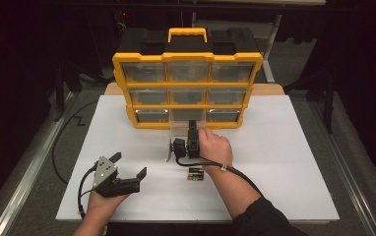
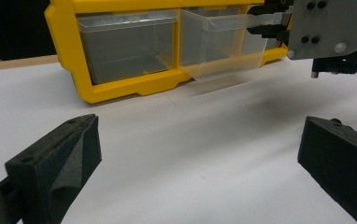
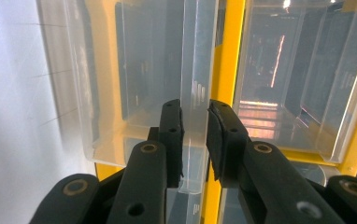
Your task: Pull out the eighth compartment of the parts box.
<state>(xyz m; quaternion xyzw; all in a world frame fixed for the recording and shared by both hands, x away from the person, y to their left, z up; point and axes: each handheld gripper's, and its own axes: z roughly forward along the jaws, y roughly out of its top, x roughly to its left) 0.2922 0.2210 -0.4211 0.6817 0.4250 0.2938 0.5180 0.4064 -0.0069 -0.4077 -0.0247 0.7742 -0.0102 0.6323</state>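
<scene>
Nine clear drawers fill the yellow organizer (image 1: 187, 88) on the white table (image 1: 284, 162). Its bottom-middle drawer (image 2: 221, 42) stands pulled partway out, the right hand-held gripper (image 3: 194, 140) pinching its front lip. The left hand-held gripper (image 1: 127, 169) rests spread, well apart. Two batteries (image 1: 195, 173) lie nearby; likely next: draw the drawer fully open, steadily.

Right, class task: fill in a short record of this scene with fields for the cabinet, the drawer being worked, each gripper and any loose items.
cabinet: yellow drawer organiser standing at the back of the white table
drawer: clear bottom-middle drawer, pulled partly out
right gripper: jaws set either side of the drawer's front lip
left gripper: jaws wide open, holding nothing, near the table's front
loose items: batteries beside the right hand
</scene>
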